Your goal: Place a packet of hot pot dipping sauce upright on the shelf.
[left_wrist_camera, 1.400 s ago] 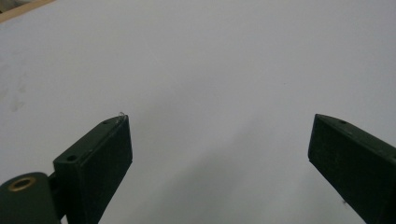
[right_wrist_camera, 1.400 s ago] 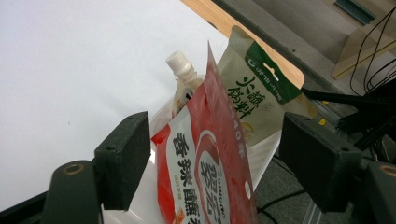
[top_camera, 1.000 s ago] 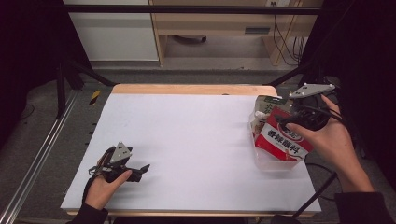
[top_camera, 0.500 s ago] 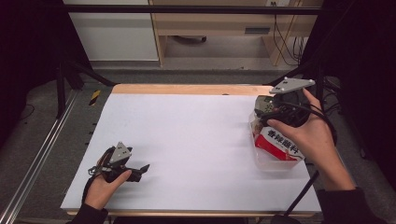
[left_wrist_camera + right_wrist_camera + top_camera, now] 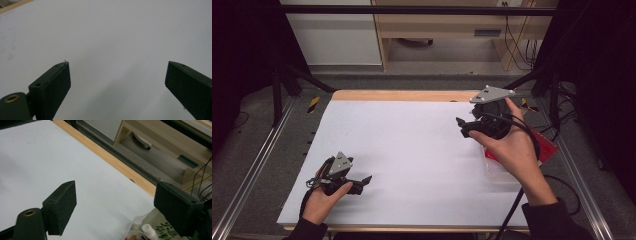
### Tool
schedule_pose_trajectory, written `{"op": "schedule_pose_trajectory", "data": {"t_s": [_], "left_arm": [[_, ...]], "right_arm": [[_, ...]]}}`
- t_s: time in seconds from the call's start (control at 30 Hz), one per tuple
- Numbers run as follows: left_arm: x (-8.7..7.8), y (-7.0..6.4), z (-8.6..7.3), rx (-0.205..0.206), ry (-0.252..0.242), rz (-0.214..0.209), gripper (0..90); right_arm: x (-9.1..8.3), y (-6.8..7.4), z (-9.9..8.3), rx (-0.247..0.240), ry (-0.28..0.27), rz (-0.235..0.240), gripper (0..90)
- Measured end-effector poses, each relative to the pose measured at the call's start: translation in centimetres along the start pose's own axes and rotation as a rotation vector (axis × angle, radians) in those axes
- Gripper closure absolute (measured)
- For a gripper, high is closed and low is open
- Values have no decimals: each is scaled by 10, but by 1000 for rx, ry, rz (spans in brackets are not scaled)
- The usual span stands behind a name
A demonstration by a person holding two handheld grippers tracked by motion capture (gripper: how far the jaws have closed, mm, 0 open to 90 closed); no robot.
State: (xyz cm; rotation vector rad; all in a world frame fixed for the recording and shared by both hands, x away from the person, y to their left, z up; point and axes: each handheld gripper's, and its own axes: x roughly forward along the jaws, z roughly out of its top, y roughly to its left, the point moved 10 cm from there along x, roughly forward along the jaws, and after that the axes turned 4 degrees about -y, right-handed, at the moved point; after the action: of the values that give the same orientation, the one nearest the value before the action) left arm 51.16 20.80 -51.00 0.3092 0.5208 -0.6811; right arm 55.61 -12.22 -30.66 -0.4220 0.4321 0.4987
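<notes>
My right gripper (image 5: 461,128) hangs open over the right part of the white table (image 5: 412,140), its jaws pointing left. In the right gripper view the jaws of the right gripper (image 5: 115,183) stand wide apart with nothing between them. Below them lies a bag with green print (image 5: 165,230) and a small white cap (image 5: 147,228). A red packet (image 5: 546,149) in a clear container (image 5: 498,171) lies mostly hidden under the right hand. My left gripper (image 5: 362,184) rests open near the front left of the table. Its jaws in the left gripper view (image 5: 117,65) frame bare white surface.
A wooden strip (image 5: 407,95) runs along the table's far edge, with a grey floor and a wooden cabinet (image 5: 447,30) beyond. Metal rails (image 5: 257,165) flank the table on both sides. A black cable (image 5: 512,215) trails from the right gripper along the forearm.
My right gripper has moved left, from above the red packet out over the white surface. The hand now covers most of the packet. The left gripper has stayed still.
</notes>
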Motion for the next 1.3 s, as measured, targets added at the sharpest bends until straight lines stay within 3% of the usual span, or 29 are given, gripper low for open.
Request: {"op": "schedule_pose_trajectory", "data": {"t_s": [0.43, 0.67, 1.3], "left_arm": [[-1, 2, 0, -5, -3, 4, 65], [-1, 3, 0, -4, -5, 3, 65], [-2, 5, 0, -12, -10, 7, 64]], "right_arm": [[36, 43, -14, 3, 8, 70, 135], [52, 67, -33, 8, 28, 108, 123], [93, 94, -95, 73, 92, 150, 81]]}}
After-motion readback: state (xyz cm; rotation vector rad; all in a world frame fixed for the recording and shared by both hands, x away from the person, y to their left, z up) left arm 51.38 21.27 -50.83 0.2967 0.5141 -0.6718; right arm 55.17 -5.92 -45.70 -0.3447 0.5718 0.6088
